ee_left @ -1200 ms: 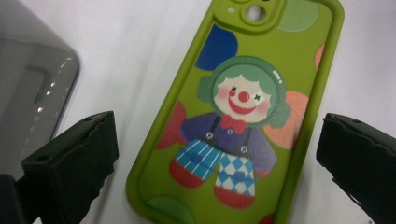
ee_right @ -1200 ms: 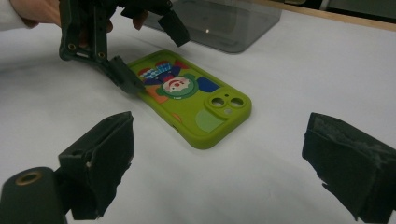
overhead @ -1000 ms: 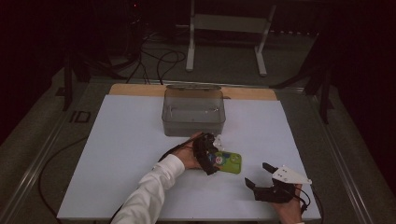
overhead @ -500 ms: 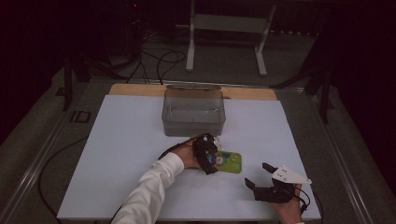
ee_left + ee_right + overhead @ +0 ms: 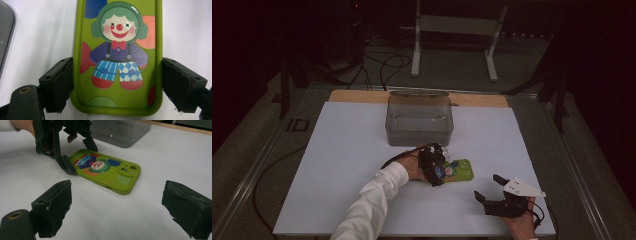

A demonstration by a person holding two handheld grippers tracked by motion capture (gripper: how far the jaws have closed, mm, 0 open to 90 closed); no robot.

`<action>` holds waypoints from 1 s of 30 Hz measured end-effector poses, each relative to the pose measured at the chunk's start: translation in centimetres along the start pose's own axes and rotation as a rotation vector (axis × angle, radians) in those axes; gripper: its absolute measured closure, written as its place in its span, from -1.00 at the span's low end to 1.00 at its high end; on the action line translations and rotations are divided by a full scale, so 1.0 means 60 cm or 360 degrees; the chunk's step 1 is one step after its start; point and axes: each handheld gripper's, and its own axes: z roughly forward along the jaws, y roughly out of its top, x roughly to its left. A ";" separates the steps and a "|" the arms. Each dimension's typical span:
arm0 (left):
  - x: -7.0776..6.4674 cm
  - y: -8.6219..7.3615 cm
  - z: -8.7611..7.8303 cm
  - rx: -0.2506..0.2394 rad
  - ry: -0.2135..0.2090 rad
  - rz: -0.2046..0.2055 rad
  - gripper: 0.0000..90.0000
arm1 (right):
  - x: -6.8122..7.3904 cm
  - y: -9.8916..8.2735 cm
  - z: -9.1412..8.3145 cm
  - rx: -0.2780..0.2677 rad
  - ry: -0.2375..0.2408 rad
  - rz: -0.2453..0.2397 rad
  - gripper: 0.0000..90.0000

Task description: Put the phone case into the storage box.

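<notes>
Grippers over a clown-print phone case

Right gripper (image 5: 490, 189) waits nearest, jaws wide apart; left gripper (image 5: 438, 165), jaws just closed, clamps the green phone case (image 5: 458, 171) lying flat on the white table (image 5: 337, 165), before a grey bin (image 5: 419, 120). No writing legible.

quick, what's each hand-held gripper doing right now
Left hand-held gripper: jaws have just been closing, now shut on the sides of the green phone case, which lies flat on the table.
Right hand-held gripper: open, holding nothing.

Dim room — table brightly lit.
</notes>
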 end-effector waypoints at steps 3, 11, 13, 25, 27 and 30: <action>-0.001 -0.002 -0.001 -0.0010 0.0004 -0.0011 -0.62 | 0.000 0.000 0.000 -0.0001 0.0001 0.0001 -0.79; 0.000 -0.012 -0.007 -0.0022 0.0020 -0.0053 -0.62 | 0.000 0.000 0.000 0.0001 -0.0002 0.0001 -0.80; 0.002 -0.016 -0.010 -0.0034 0.0033 -0.0067 -0.62 | -0.001 0.000 0.000 -0.0001 -0.0001 0.0002 -0.80; -0.005 -0.025 -0.043 -0.0148 0.0085 -0.0096 -0.62 | -0.001 0.000 0.001 -0.0005 0.0009 0.0013 -0.80; -0.007 -0.026 -0.050 -0.0165 0.0095 -0.0108 -0.63 | 0.000 0.000 0.002 -0.0006 0.0012 0.0018 -0.80; -0.008 -0.027 -0.054 -0.0180 0.0103 -0.0127 -0.63 | 0.000 0.000 0.003 -0.0008 0.0016 0.0020 -0.80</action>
